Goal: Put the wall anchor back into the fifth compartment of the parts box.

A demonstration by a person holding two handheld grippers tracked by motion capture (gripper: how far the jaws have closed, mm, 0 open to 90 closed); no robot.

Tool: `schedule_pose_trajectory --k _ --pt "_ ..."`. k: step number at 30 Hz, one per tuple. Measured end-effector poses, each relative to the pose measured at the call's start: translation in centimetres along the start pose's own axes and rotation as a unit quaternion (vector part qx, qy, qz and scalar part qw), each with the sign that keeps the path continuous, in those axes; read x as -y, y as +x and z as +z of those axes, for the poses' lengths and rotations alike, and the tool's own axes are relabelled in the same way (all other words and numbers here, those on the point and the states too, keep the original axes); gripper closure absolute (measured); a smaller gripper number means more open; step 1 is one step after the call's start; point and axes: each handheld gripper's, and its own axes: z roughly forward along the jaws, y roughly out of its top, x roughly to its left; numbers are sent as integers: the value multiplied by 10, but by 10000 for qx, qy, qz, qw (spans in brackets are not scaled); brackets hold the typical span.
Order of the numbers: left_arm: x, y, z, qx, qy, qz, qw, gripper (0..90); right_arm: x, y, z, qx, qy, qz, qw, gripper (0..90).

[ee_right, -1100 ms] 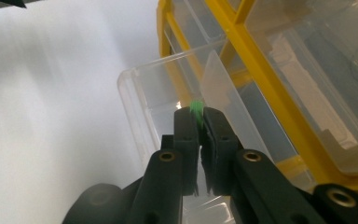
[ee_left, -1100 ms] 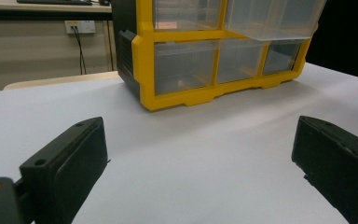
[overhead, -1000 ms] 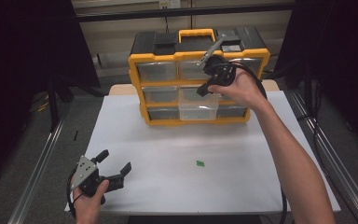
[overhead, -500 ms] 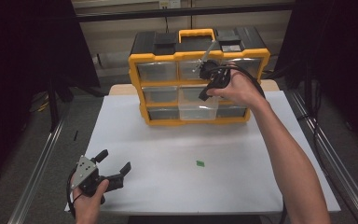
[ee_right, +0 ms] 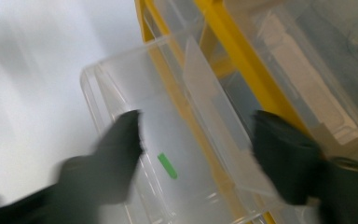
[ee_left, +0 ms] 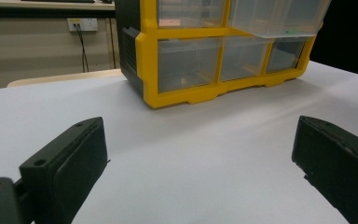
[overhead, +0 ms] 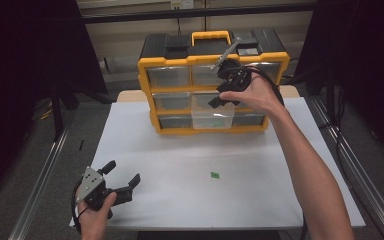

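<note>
Right gripper (overhead: 219,101) jaws just opened over the pulled-out drawer (overhead: 212,120), mid-bottom of the organizer (overhead: 210,85) at counter (overhead: 190,150) far edge; a green bit (ee_right: 167,165) now lies inside, nothing between jaws. Left gripper (overhead: 122,177), near-left corner, open, empty, unmoved. Second green bit (overhead: 213,175) waits mid-counter. Risk: drawer sticks out, so wrist or cable could snag it on withdrawal & tip it.

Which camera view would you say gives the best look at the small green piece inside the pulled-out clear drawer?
The right gripper view: the green piece lies in the clear drawer, seen close. The left gripper view shows a green sliver through the drawer's front; the high view shows the drawer, not its contents.
</note>
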Motion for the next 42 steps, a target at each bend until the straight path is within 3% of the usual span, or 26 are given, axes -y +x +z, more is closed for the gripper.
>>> schedule_pose_trajectory --k 3,7,9,15,20,22,24,29,34,39,42 --pt "0 1 -1 -5 -16 25 10000 34 1 2 -4 -11 -160 57 9999 123" --pt "0 1 -2 -78 -7 27 10000 34 9 7 -8 13 -625 15 9980 52" --pt "0 1 -2 -99 -7 49 9999 34 11 8 -9 4 -648 26 9979 57" --pt "0 0 -2 -68 -11 28 10000 34 32 11 -16 -62 -1076 99 9941 27" --pt "-1 1 -3 -104 33 83 9999 34 54 15 -25 47 -1324 215 9909 28" --pt "0 1 -3 -56 -33 23 10000 34 63 19 -28 254 -1508 272 9879 24" --pt "-1 0 -3 -77 -29 18 10000 34 78 22 -31 294 -1795 384 9826 22" --pt "0 0 -4 -51 -33 23 10000 34 96 27 -31 336 -1944 542 9788 27" --pt "0 -2 -4 -63 0 64 10000 34 116 40 -26 393 -2230 527 9726 16" --pt "-1 -2 -5 8 -36 68 10000 34 134 52 -15 421 -2382 509 9690 41" --pt "-1 -1 -5 -63 -36 27 10000 34 146 57 -10 306 -2630 604 9624 18"
